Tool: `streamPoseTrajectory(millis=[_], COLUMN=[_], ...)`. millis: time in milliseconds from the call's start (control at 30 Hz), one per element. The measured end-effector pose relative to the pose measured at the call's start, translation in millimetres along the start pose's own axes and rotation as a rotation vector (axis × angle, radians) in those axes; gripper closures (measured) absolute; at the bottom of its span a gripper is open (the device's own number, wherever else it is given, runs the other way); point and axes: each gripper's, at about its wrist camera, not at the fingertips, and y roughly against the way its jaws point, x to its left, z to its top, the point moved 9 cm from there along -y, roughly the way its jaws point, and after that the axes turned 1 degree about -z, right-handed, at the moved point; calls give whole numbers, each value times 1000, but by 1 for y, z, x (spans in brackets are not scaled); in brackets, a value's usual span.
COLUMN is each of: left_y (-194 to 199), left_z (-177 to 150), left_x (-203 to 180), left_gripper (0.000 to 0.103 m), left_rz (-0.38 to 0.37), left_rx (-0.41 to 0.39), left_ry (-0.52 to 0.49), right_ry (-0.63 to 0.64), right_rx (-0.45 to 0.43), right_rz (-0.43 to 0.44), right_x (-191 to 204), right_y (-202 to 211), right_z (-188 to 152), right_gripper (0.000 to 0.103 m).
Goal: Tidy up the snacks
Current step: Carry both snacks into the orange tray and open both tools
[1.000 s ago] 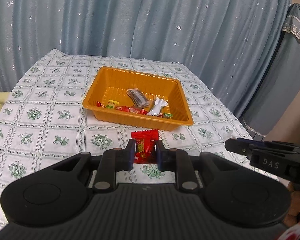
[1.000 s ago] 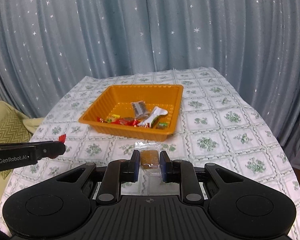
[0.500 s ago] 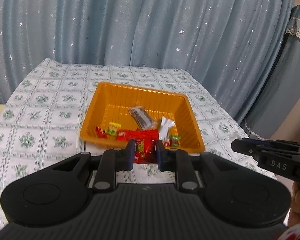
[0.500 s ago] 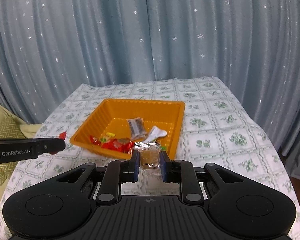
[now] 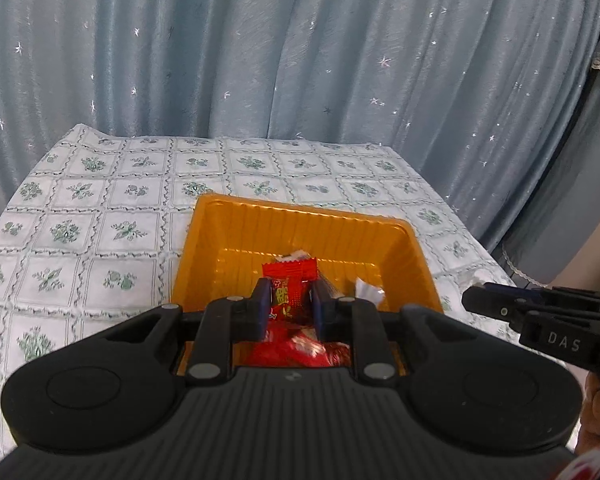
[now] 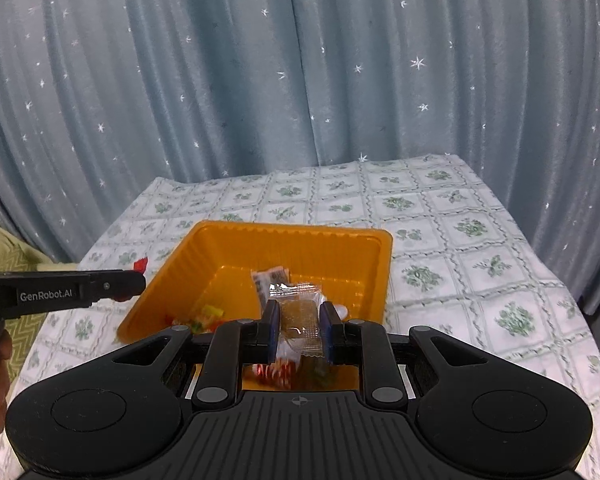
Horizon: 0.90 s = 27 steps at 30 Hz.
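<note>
Pinching a red snack packet (image 5: 290,294) between its fingers, the left claw (image 5: 289,307) hangs over the orange tray (image 5: 300,216), which sits on the worktop (image 5: 100,220) with its green-patterned cloth. More wrapped snacks (image 6: 204,314) lie inside the tray. To the right, the right claw (image 6: 299,330) is clamped on a clear-wrapped brown snack (image 6: 302,314), also above the tray's near part.

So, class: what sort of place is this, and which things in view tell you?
Probably a room in a home: a table under a floral tablecloth, star-dotted blue curtains behind it, and an orange tray of wrapped snacks.
</note>
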Motion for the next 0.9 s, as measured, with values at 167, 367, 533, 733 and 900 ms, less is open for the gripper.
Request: streamPoseTrajectory(millis=[167,367,533,733,900], left_y=[-27,-53,-63,-53,-48], left_z=[-2,-2,1,-1,0], left_x=[7,11,24,27,27], left_gripper=[84,84,58,57,56], left_rz=[0,-14,-6,6,12], left_rx=[28,42,35,32,29], left_ry=[7,29,106,86,76], right_ry=[-9,-22,-35,-53,-57], right_rx=[20,37,49,63,57], right_rz=[4,1,3,-2,6], right_x=[-5,-12,-15,-19,-15], right_y=[-28,-49,-57,-58,-54], right_z=[7,7,2,-2,1], right_gripper=[81,81,81,81,81])
